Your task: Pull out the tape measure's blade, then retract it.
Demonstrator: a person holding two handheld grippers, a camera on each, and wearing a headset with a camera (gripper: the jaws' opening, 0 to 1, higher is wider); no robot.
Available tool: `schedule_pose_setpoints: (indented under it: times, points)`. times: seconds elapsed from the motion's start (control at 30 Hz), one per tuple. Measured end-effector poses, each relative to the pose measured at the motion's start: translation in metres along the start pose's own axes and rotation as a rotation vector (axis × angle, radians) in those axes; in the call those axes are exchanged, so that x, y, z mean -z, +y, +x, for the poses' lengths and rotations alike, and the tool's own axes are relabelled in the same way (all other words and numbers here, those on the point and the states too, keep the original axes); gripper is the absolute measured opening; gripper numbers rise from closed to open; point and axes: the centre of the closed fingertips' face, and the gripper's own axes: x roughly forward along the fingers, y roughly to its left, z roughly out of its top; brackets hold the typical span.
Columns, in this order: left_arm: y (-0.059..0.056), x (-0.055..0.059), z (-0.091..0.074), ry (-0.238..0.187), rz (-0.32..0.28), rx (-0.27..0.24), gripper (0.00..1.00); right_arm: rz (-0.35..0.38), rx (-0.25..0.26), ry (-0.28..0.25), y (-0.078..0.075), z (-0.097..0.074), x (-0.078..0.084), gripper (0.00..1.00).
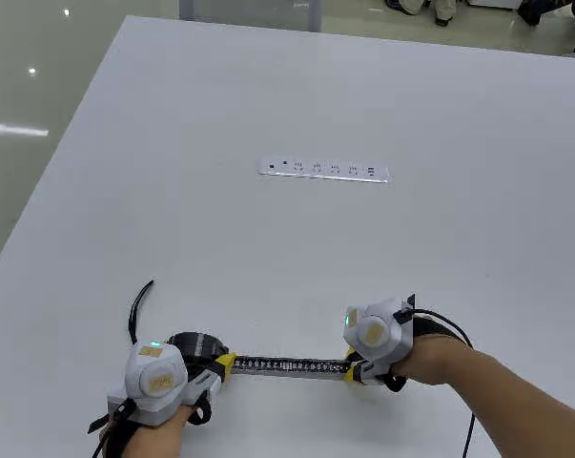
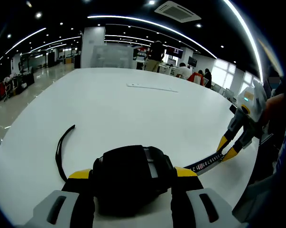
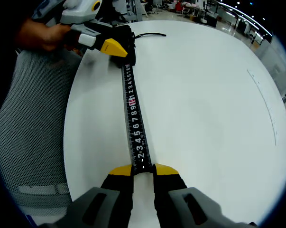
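White table (image 1: 382, 258), white power strip (image 1: 323, 170) lying mid-table, glossy floor (image 1: 39, 86) beyond

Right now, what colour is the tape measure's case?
The case is black, seen best in the left gripper view.

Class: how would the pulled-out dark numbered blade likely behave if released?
The dark numbered blade spans straight between black tape measure case and right hand-held gripper, so it is probably stiff. Being thin, it likely flexes and may snap back.
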Motion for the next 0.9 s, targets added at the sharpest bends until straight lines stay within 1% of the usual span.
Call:
schedule_pose_setpoints:
  times: [0.67,0.9]
  points:
    - [0.0,0.001,0.0,0.0,-0.002,0.0,0.62,-0.012,-0.001,-0.002,0.003,0.004,-0.011,0.14]
    - [0.0,0.0,-0.001,0.001,-0.003,0.0,0.62,-0.021,-0.001,-0.006,0.004,0.006,-0.017,0.14]
